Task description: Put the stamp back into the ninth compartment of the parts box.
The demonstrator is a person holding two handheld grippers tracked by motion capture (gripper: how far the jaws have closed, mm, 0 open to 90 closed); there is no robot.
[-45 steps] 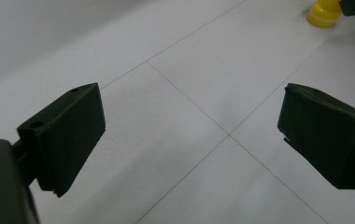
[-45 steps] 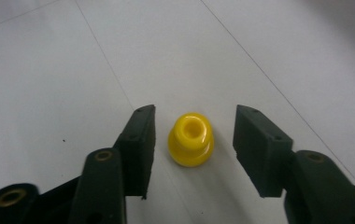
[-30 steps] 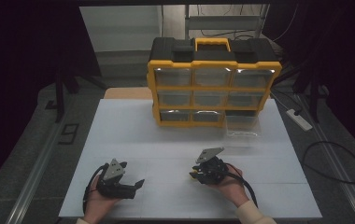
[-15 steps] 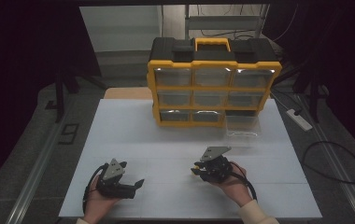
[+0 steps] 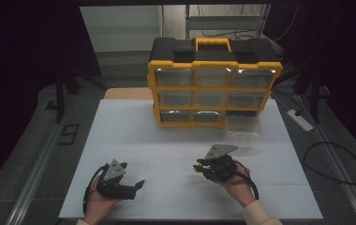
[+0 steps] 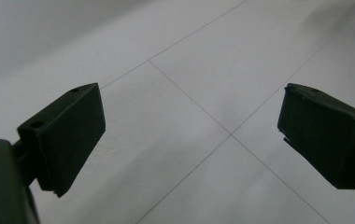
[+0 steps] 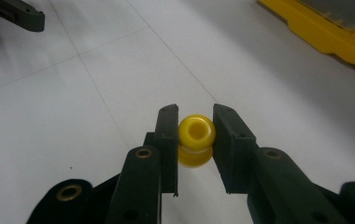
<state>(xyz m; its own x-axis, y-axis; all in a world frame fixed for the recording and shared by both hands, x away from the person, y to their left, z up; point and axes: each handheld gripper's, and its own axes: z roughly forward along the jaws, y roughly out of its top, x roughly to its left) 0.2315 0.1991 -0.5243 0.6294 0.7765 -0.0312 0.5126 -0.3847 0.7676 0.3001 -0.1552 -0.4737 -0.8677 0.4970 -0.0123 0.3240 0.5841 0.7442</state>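
Note:
A small yellow spool-shaped piece (image 7: 195, 138) with a hole through its top sits pinched between the two black jaws of my right gripper (image 7: 195, 123); from above it shows as a yellow speck (image 5: 197, 168) at the tip of my right gripper (image 5: 199, 167), held over the white table at front right. My left gripper (image 5: 137, 184) rests in the other hand at front left, pointing right. Its jaws stand wide apart over bare table, and between the left gripper (image 6: 192, 123) pads nothing lies.
A yellow and black drawer organiser (image 5: 212, 85) stands at the back of the white table (image 5: 166, 140). One clear drawer (image 5: 244, 125) lies pulled out in front of its bottom right slot. A power strip (image 5: 300, 120) and cable lie off the right edge.
My right gripper has shifted slightly to the right and a little away from the front edge with the yellow piece in it. The left hand has stayed where it was.

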